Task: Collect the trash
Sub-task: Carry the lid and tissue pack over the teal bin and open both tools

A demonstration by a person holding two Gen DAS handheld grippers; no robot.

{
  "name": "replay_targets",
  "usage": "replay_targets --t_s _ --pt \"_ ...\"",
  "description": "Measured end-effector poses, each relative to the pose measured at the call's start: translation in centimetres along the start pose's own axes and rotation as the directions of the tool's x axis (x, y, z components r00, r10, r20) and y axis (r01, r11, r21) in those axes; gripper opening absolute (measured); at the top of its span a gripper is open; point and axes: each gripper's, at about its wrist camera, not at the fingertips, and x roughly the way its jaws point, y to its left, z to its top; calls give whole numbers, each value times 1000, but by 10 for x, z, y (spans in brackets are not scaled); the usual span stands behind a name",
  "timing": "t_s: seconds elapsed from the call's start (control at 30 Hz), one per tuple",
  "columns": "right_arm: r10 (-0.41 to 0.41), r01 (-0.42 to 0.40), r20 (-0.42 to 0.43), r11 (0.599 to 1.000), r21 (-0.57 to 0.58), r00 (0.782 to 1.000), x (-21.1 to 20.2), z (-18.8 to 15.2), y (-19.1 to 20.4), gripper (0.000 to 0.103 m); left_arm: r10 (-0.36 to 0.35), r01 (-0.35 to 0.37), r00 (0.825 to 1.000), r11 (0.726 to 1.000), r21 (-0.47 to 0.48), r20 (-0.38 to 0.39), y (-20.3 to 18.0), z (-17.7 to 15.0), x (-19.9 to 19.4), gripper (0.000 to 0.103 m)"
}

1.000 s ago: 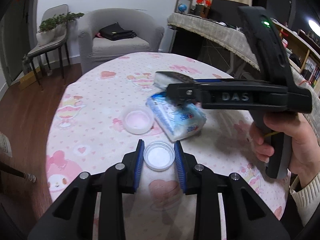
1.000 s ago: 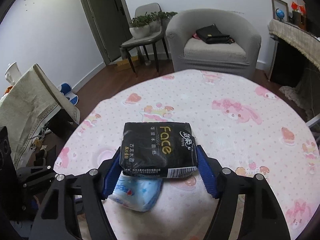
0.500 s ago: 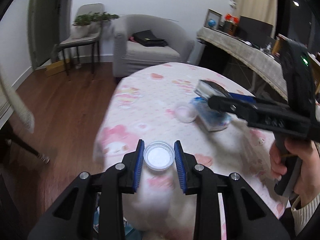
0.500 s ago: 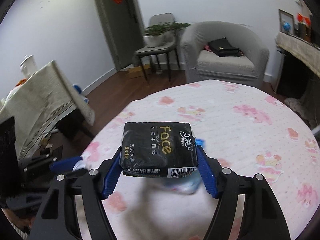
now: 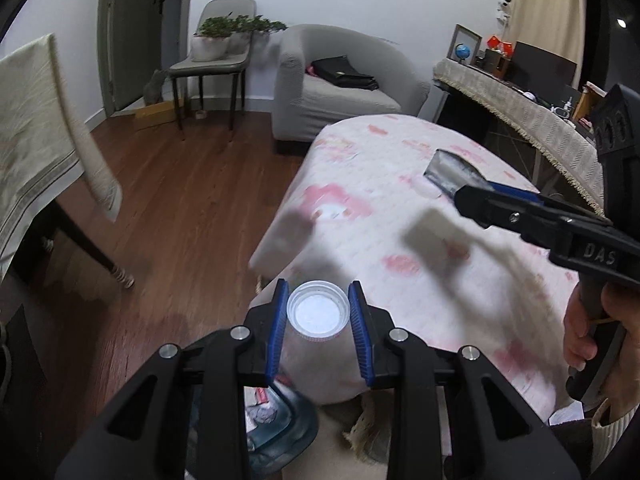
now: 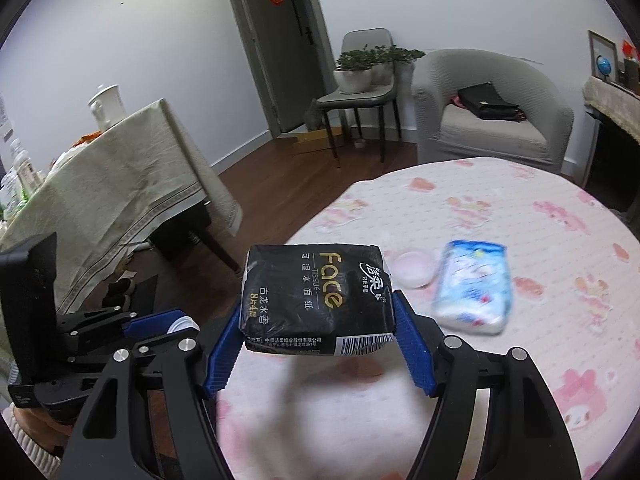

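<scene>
Both grippers loaded at the table edge

My left gripper (image 5: 318,316) has its blue pads closed against the sides of a white plastic lid (image 5: 317,313), which I see open side up with a white inner face. It hangs past the edge of the pink cartoon-print table (image 5: 440,264), above the wooden floor (image 5: 168,216). Directly below my fingers a bin with a clear liner (image 5: 280,420) shows partly behind the gripper frame; I can make out some crumpled paper or wrappers in it, nothing more exact.

My right gripper (image 6: 318,336) is clamped on a black tissue pack (image 6: 316,300) printed "Face", held level over the table's near edge. From the left wrist camera the same pack shows end-on between its fingers.

On the tabletop beyond, a small pink-tinted lid (image 6: 414,269) lies just beside a blue-and-white tissue pack (image 6: 474,286); whether they touch I cannot tell. A grey armchair (image 6: 492,108) with a black bag (image 6: 488,102) on its seat stands behind the table
</scene>
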Motion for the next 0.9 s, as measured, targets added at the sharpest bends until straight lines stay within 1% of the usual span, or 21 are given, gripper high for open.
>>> replay_targets --t_s 0.27,0.5,0.63,0.73,0.9 --pt "57 -58 -19 998 -37 998 11 -9 42 71 38 -40 999 998 -53 -35 35 -26 -9 33" --pt "103 -106 -45 991 -77 994 33 -10 80 71 46 -56 994 993 -103 -98 65 -51 -4 33" --pt "122 -128 -70 987 -94 990 49 -11 98 71 53 -76 986 986 -146 -155 88 -68 5 32" --pt "133 -144 -97 984 -108 986 61 -15 110 71 61 -98 977 979 -178 -206 102 -81 12 33" --pt "140 -159 -139 979 -132 980 77 -22 129 71 58 -112 963 974 -197 -262 120 -102 18 32"
